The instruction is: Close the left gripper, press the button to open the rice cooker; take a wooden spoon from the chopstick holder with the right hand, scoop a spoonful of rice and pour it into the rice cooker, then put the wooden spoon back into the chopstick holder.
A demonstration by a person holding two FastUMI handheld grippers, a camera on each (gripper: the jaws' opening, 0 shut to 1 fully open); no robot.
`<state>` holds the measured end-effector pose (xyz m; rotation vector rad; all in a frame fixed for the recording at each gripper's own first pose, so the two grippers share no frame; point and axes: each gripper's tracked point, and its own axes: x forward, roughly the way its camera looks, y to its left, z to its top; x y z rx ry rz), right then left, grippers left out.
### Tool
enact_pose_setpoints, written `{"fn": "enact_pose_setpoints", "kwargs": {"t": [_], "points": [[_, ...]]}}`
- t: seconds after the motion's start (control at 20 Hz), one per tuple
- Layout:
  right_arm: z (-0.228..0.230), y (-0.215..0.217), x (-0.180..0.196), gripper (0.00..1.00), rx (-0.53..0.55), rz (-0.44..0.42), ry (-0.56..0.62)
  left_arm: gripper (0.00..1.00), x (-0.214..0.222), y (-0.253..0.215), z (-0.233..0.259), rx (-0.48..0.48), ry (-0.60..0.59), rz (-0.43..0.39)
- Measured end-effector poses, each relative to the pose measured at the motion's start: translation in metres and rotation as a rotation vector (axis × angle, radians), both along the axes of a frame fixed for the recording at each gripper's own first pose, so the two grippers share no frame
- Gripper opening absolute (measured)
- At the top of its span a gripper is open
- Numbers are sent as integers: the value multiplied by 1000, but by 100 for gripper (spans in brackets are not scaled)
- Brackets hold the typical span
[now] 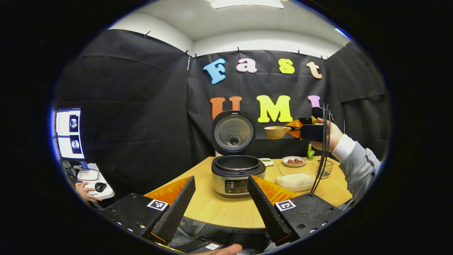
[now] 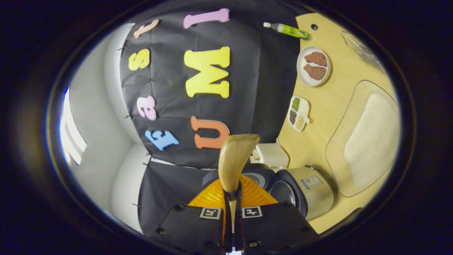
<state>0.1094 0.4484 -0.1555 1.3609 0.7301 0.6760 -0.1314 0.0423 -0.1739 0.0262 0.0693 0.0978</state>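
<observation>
**Wooden spoon held high, tipped over the open cooker**

Wooden spoon (image 1: 277, 132) is sitting in the right tongs (image 1: 296, 129), right of centre in the left gripper view, level with the raised lid and above and to the right of the rice cooker (image 1: 238, 175). In the right gripper view, the right tongs (image 2: 231, 198) are pinching both fingers tight on the spoon handle, with the bowl (image 2: 236, 153) pointing away from the camera and the whole view rolled on its side. This suggests the pouring stage, though whether rice is in the bowl cannot be told.

The left tongs (image 1: 221, 203) are standing wide apart at the bottom of their own view, holding nothing, on the near side of the cooker.

The glass dish of rice (image 1: 296, 177) is resting on the tabletop (image 1: 219, 209) just right of the cooker, with the wire holder (image 1: 327, 167) behind it.

Procedure advice:
- Bring the bowl squarely over the inner pot before rolling further.
- Lower it toward the rim to limit scatter.
- Keep the grip firm; the handle is narrow and could twist.
- Avoid striking the upright lid.
</observation>
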Motion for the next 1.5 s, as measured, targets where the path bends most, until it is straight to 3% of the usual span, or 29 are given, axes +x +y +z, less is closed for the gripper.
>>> {"fn": "enact_pose_setpoints", "kwargs": {"t": [0.25,0.8,0.95,1.5], "points": [[-7,33,5,8,-233,10,-100,94,0,11,-9,-15,20,14],[-52,90,6,8,-537,43,-214,95,-2,22,-17,-38,34,32],[-56,94,5,8,-664,40,-316,95,-3,27,-18,-14,37,48],[-23,91,2,9,-874,-41,-638,95,-8,20,-15,-14,44,37]]}}
